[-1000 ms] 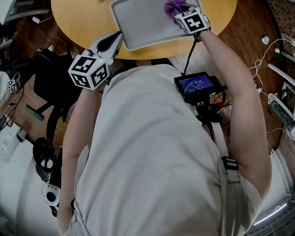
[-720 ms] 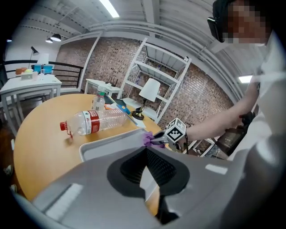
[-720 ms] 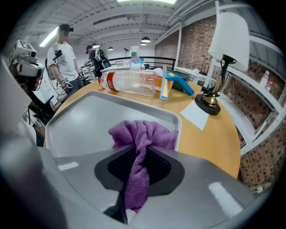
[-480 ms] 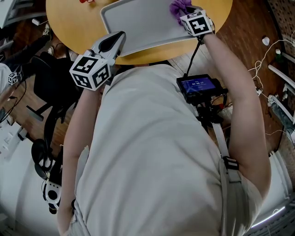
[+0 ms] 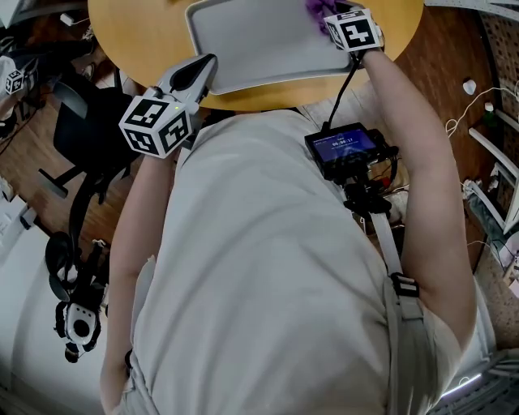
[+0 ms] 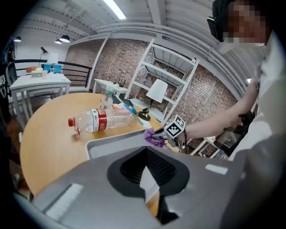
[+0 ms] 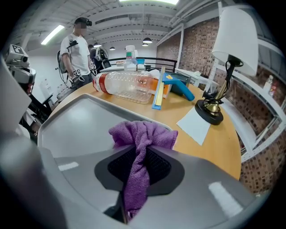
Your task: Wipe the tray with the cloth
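Note:
A grey tray (image 5: 243, 40) lies on the round wooden table (image 5: 138, 32). My right gripper (image 5: 334, 18) is shut on a purple cloth (image 5: 316, 8) and presses it onto the tray's right side. In the right gripper view the cloth (image 7: 143, 136) bunches out in front of the right gripper (image 7: 137, 163) over the tray (image 7: 76, 120). My left gripper (image 5: 207, 65) sits at the tray's near left corner. Seen from the left gripper (image 6: 149, 185), its jaws are closed on the tray's rim, with the tray (image 6: 111, 141) and cloth (image 6: 154, 137) beyond.
A clear plastic bottle (image 7: 125, 85) lies on its side behind the tray, beside a blue and yellow tool (image 7: 172, 85). A lamp (image 7: 223, 53) stands on the table's right part, next to a white sheet (image 7: 194, 123). A black chair (image 5: 89, 130) stands left of the table. A person (image 7: 76, 49) stands farther back.
The right gripper has slid the cloth a little farther along the tray's right side. The left gripper has stayed at the tray's near left corner.

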Demonstrator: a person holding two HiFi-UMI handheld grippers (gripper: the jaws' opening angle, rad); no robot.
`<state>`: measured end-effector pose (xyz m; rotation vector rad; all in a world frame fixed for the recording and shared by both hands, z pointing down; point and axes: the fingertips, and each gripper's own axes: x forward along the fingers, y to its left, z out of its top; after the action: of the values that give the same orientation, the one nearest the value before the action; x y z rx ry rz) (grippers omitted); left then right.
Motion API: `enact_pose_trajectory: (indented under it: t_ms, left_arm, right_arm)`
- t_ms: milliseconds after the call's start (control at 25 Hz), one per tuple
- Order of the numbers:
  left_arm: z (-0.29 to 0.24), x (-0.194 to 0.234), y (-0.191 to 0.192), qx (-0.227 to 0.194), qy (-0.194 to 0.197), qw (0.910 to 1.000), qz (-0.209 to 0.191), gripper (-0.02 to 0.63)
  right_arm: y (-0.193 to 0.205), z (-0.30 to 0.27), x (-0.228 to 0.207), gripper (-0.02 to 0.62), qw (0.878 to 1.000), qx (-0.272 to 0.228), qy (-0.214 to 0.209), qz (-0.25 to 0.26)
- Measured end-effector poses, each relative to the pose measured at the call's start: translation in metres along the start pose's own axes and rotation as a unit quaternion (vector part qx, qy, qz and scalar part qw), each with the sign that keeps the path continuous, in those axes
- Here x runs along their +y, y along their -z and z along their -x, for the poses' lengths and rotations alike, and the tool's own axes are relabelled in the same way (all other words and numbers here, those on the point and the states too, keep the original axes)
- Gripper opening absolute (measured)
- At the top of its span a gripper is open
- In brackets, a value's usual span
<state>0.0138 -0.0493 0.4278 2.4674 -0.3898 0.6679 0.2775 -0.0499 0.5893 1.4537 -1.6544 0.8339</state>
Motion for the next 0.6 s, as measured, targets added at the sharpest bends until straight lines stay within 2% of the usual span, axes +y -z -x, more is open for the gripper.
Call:
enact_pose_trajectory:
  t_ms: [200,400,600]
  left_arm:
    - [0.012,0.003,-0.005,-0.009,-0.012,0.9999,0.007,0.000]
    - [0.019,0.010,-0.003,-0.015,-0.017,0.9996,0.019,0.000]
    - [0.053,0.048,0.012,-0.021,-0.021,0.9990,0.032,0.000]
  right_arm:
    - [-0.017,0.002,-0.010,0.064,1.000,0.002,0.013,0.000]
    - [-0.022,0.002,-0.020,0.060,0.999,0.015,0.033,-0.022]
    - [-0.043,-0.016,0.018,0.055,0.997,0.031,0.055,-0.038]
